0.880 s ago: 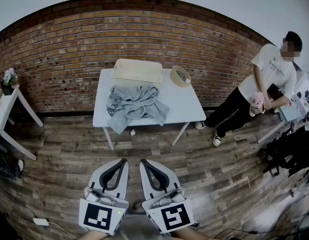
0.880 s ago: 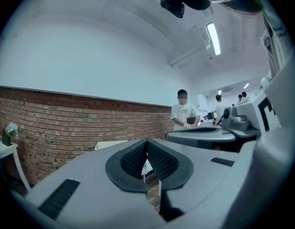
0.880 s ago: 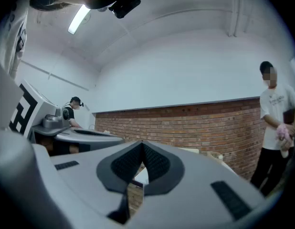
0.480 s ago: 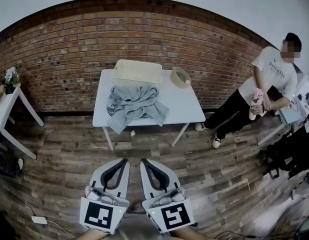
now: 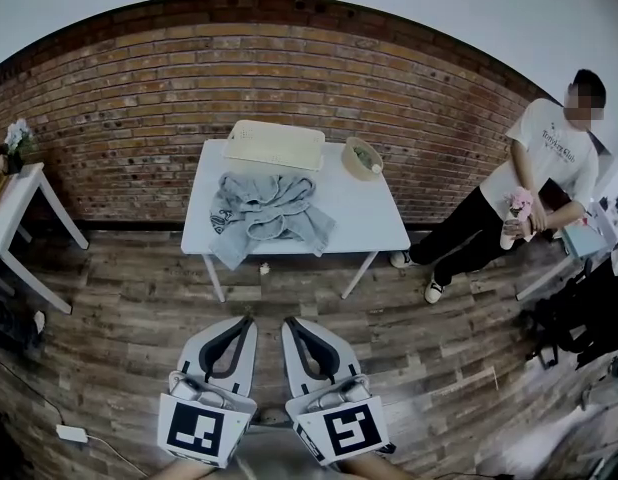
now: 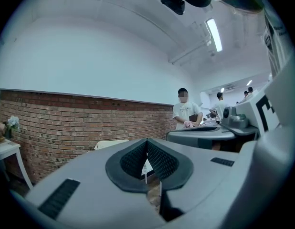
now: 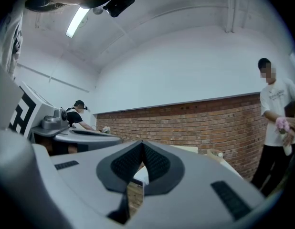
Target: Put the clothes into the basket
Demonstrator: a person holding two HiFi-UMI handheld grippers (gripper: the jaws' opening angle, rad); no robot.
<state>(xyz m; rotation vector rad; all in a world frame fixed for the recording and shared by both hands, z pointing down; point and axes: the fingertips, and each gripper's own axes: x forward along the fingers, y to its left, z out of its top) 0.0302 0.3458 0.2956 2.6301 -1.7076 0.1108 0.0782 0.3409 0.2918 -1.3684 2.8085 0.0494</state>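
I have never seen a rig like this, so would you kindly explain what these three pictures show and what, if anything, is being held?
There is no robot here: a person holds a hand-held gripper in each hand. The wide picture comes from a camera on that person's head, looking down at the left gripper and right gripper, each carrying a marker cube. The other two pictures come from cameras riding on each gripper, looking along its jaws. Both pairs of jaws are shut and hold nothing. Ahead, across the floor, stands a white table with a heap of grey clothes, a cream basket behind it and a small round container. A bystander stands at the right.
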